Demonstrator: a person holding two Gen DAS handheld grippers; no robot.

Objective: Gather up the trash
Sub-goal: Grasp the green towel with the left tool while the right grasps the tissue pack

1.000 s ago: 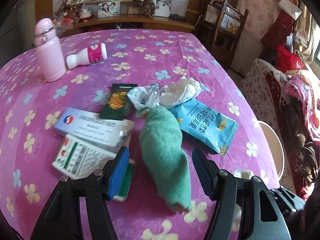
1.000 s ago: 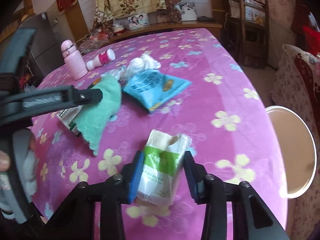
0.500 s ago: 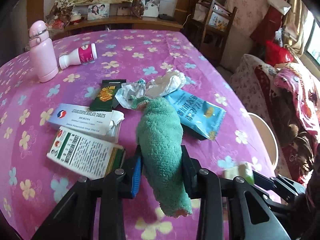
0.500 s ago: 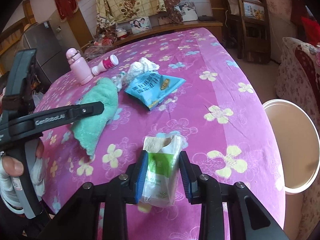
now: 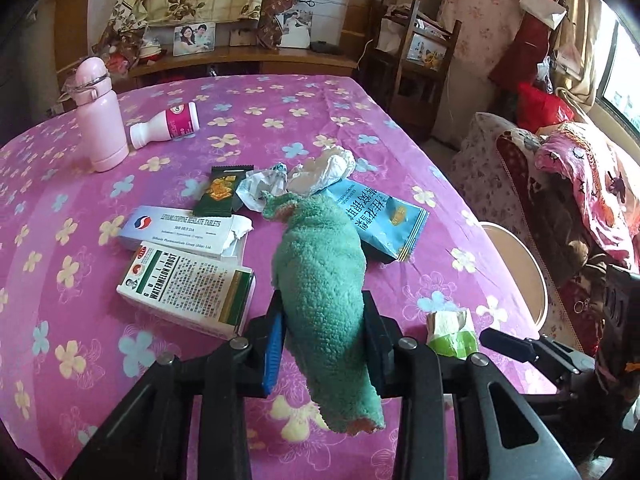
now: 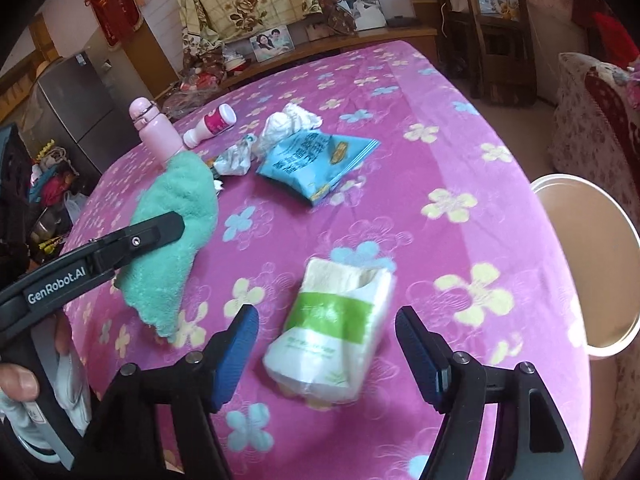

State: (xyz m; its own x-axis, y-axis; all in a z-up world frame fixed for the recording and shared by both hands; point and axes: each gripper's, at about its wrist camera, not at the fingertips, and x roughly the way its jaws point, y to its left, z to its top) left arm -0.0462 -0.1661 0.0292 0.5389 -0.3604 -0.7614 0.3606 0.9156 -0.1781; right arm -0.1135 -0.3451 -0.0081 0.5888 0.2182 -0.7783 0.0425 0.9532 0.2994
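Here, the right claw (image 6: 326, 354), jaws opening, straddles the tissue pack (image 6: 334, 330) lying lengthwise on the counter (image 6: 460, 140), pads clear of it, while the left claw (image 5: 322, 346) grips the green cloth (image 5: 320, 280).

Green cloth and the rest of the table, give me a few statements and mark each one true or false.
1. The left tool is shut on the green cloth. True.
2. The right tool grips the tissue pack. False: its jaws are opening and stand clear of the pack, which lies between them.
3. The pink flask stands upright. True.
4. The white bottle with the pink label stands upright. False: it lies on its side beside the flask.
5. The blue snack bag is inside the round bin. False: it lies on the table.
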